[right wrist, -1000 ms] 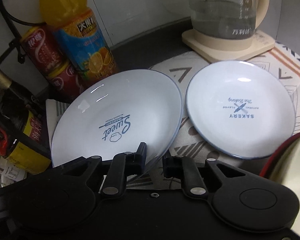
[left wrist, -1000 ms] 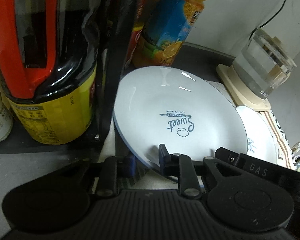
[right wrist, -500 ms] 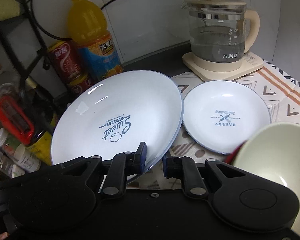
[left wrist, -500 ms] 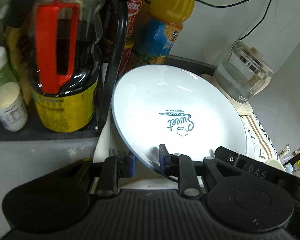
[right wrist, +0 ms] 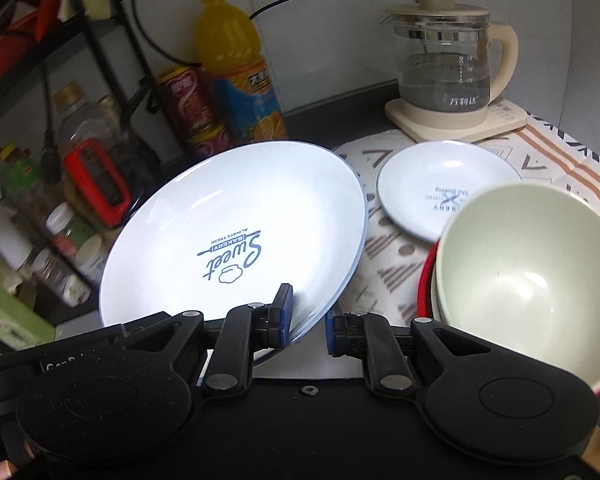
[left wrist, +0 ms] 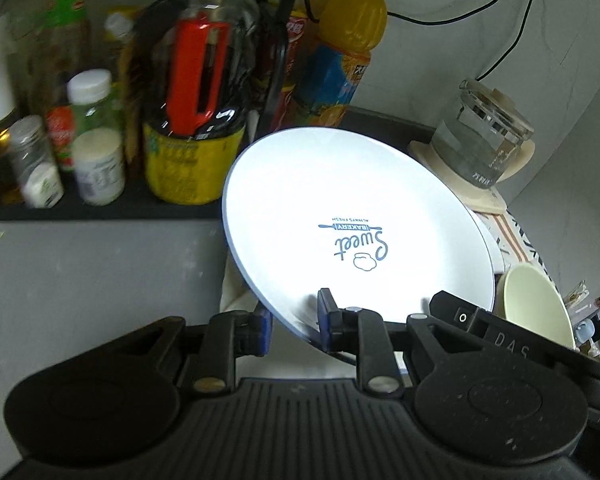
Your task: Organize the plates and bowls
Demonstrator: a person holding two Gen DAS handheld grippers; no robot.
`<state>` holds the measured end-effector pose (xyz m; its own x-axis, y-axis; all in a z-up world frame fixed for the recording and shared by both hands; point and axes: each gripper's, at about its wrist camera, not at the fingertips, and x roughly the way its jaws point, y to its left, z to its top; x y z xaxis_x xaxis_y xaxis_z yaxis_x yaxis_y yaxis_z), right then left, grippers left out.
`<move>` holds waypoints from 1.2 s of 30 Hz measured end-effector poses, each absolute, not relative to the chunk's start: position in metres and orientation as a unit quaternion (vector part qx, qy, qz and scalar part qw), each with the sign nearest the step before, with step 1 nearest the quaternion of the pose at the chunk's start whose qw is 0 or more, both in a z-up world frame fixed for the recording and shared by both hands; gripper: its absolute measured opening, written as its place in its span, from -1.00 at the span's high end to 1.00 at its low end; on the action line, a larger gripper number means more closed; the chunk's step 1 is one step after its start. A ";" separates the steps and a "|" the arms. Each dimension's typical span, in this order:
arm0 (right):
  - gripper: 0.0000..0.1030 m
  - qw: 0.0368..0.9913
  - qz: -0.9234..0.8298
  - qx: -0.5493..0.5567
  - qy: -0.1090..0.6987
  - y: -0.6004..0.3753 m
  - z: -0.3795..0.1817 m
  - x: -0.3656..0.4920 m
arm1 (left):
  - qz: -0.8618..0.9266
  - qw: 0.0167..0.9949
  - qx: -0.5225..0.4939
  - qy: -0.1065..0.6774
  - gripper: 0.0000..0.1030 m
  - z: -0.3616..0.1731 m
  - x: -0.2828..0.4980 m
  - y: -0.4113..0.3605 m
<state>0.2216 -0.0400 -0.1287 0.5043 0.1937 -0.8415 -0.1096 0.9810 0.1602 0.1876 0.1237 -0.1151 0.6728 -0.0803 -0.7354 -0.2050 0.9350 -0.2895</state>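
Both grippers pinch the rim of one large white plate, held tilted above the counter.

The large plate (right wrist: 236, 236), printed "Sweet Bakery", fills the frame centre; the left gripper (left wrist: 292, 320) clamps its near edge, and the right gripper (right wrist: 306, 320) clamps the near rim from the other side, one finger on its face, the other underneath. Lower right in the right wrist view sits a pale green bowl (right wrist: 528, 276) nested in a red one; a small plate (right wrist: 432, 184) lies beyond on the patterned cloth (right wrist: 560, 156). A glass kettle (right wrist: 444, 68) stands upper right, an orange juice bottle (right wrist: 236, 64) and condiment bottles upper left.
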 end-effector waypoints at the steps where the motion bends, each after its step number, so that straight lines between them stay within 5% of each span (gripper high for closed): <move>1: 0.69 0.865 0.089 0.044 0.492 -0.041 -0.129 0.216 | 0.037 0.896 -0.177 0.405 0.59 -0.116 0.182 0.123; 36: 0.69 0.830 0.082 0.034 0.551 -0.071 -0.165 0.155 | 0.040 0.850 -0.179 0.494 0.53 -0.157 0.129 0.090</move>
